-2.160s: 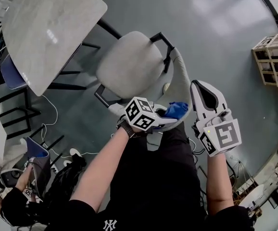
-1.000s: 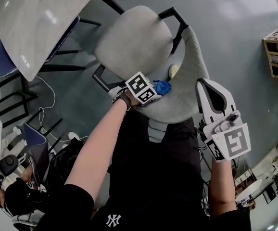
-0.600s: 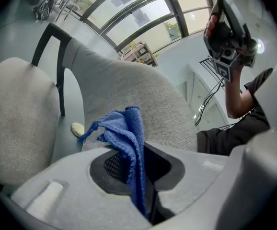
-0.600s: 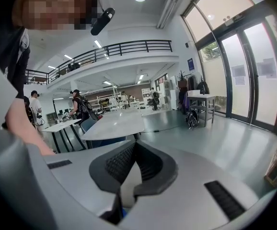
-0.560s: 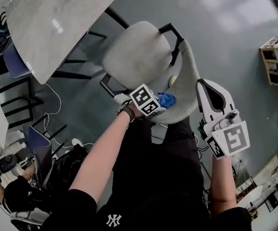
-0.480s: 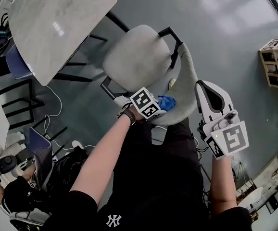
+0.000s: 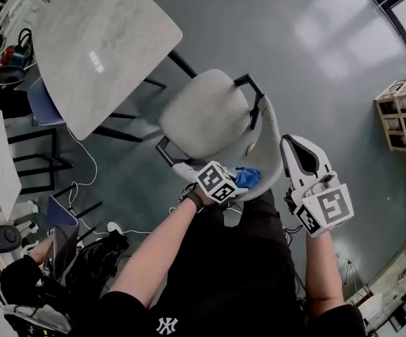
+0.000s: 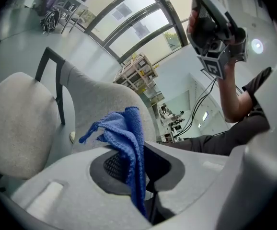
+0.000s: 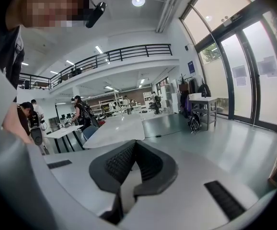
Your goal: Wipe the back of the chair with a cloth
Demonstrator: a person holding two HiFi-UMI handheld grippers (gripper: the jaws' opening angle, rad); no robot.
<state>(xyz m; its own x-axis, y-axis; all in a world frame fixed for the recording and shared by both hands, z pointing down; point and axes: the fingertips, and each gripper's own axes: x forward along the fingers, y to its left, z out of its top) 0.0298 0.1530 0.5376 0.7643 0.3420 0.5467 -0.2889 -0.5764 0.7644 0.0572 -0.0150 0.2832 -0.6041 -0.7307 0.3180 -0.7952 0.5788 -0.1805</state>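
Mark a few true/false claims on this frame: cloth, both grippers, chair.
1. The left gripper is shut on the blue cloth. True.
2. The right gripper grips the chair backrest. False: its jaws are together on nothing, and its view shows the room, not the chair.
3. The cloth lies on the table. False: it sticks out of the left gripper's jaws, by the backrest.
4. The chair seat is light grey on a dark frame. True.

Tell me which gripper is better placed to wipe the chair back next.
Left. The left gripper is shut on the blue cloth right by the chair back; the right gripper is shut, empty, off to the side.
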